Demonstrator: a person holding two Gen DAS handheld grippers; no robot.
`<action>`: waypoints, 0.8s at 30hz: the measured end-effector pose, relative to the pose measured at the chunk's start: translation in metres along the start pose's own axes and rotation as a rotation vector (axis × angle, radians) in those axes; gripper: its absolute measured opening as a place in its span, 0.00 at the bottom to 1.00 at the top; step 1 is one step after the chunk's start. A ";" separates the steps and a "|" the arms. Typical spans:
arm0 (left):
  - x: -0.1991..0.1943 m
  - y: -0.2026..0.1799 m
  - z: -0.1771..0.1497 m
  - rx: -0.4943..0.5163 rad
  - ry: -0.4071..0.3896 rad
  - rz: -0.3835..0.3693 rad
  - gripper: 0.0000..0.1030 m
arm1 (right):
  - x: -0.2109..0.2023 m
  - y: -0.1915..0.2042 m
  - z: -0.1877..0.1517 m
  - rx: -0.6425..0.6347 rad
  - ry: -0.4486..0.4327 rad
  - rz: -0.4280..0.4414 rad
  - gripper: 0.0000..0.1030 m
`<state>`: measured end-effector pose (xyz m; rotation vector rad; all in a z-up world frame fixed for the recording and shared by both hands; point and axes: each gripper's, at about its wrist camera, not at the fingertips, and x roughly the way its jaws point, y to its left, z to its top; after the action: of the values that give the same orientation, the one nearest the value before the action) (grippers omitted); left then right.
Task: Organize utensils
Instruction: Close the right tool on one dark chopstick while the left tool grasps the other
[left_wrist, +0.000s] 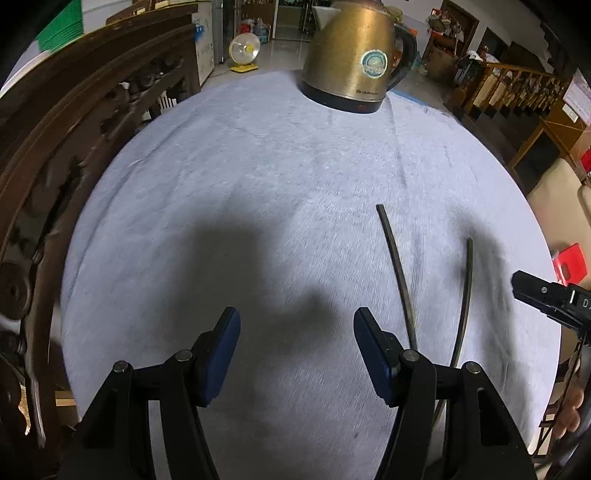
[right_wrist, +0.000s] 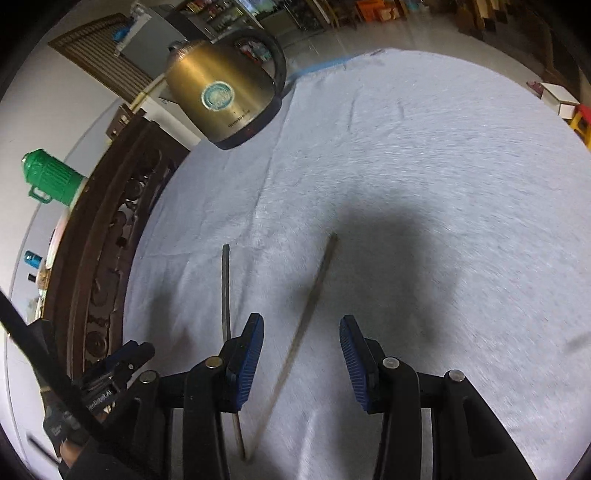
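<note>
Chopsticks, two of them, lie flat on the counter (left_wrist: 258, 184), which has a pale grey cloth over it; both are on the near side of the brass kettle (left_wrist: 351, 55), well apart from it, w/ the kettle at the far edge. Dark chopstick (left_wrist: 397, 273) sits on the kettle's left-hand line in the right wrist view, lighter chopstick (right_wrist: 314, 295) just beside it to the right; far ends are spread apart, near ends close in toward each other, so they make a narrow V, not yet a neat pair. Left tongs (left_wrist: 297, 354) are wide open, nothing btwn the blue pads, hovering over bare cloth beside the dark stick, not over it. Right tongs (right_wrist: 301, 362) also wide open and empty, but the lighter stick runs straight thru the gap btwn their pads, so they look lined up on it. Whether the pads touch the cloth I can't tell. Judged step: approach/pre-grasp, nothing picked yet, task prob. at its start. Next move likely calls for the right tongs to drop low, close on the thin stick near mid-length w/o pinching cloth, then bring it alongside the dark one. Risk: stick is slim and flat on soft fabric, may roll or slip out.
</note>
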<state>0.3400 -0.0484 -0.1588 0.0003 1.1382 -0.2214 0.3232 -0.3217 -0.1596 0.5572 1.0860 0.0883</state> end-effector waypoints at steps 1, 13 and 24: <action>0.002 -0.002 0.003 -0.001 0.006 -0.001 0.63 | 0.004 0.001 0.005 0.005 0.009 -0.013 0.44; 0.017 -0.002 0.020 0.008 0.053 0.009 0.50 | 0.069 0.022 0.042 -0.051 0.102 -0.258 0.15; 0.039 -0.035 0.047 0.037 0.097 -0.052 0.44 | 0.043 0.007 0.045 -0.158 -0.013 -0.324 0.07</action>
<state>0.3921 -0.0947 -0.1705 0.0146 1.2312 -0.2910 0.3842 -0.3186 -0.1758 0.2348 1.1325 -0.1117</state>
